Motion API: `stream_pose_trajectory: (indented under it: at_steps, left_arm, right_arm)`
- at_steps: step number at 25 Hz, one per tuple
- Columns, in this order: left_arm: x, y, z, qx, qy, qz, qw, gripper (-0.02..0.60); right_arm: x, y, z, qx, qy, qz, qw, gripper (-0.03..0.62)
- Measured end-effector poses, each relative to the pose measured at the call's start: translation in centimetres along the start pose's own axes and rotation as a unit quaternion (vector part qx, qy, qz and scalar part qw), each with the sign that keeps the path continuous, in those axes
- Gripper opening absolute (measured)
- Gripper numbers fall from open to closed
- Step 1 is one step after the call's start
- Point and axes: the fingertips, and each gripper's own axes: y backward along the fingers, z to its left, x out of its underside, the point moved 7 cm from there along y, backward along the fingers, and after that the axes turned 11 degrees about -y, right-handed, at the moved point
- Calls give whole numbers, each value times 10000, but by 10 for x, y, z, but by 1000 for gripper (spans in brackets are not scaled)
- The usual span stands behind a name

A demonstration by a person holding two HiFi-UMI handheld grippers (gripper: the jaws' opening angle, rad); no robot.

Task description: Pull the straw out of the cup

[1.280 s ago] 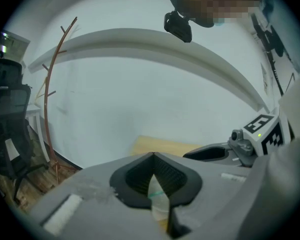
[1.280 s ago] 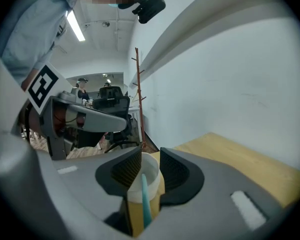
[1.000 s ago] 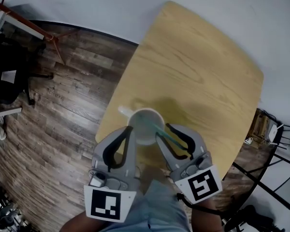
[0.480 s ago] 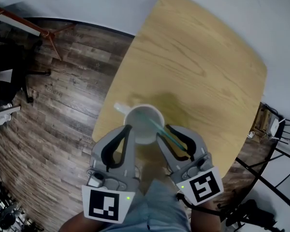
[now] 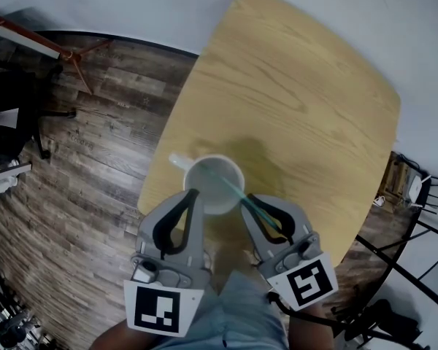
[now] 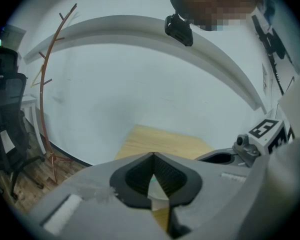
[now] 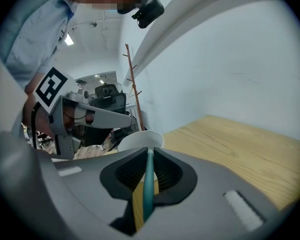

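Note:
A white cup [image 5: 212, 181] with a side handle stands near the front corner of the wooden table [image 5: 299, 108]. A teal straw [image 5: 237, 190] leans out of it toward my right gripper [image 5: 247, 199]. The right jaws are closing, and their pads press on the straw [image 7: 148, 184], which runs between them with the cup [image 7: 140, 140] just beyond. My left gripper [image 5: 193, 192] rests at the cup's near left rim with its tips together. In the left gripper view the jaws of the left gripper [image 6: 153, 155] meet at the tip, and a bit of the cup [image 6: 157, 194] shows behind them.
The table's front edge lies just under both grippers, with wood floor [image 5: 95, 166] to the left. A dark office chair [image 5: 14, 115] and a thin coat stand [image 5: 66, 53] sit at the far left. Metal frames [image 5: 401, 246] stand at the right.
The right gripper's jaws have closed in around the straw, which was loose between wide jaws before. Both grippers stay where they were beside the cup.

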Motion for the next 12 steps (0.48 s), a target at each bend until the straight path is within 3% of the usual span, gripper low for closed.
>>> stream_pose_trajectory:
  at_steps: [12]
  left_arm:
    - [-17,17,-12,-52,-166,-296,9994,8]
  right_arm:
    - [-14,21,10,84,141,-286,9995,41]
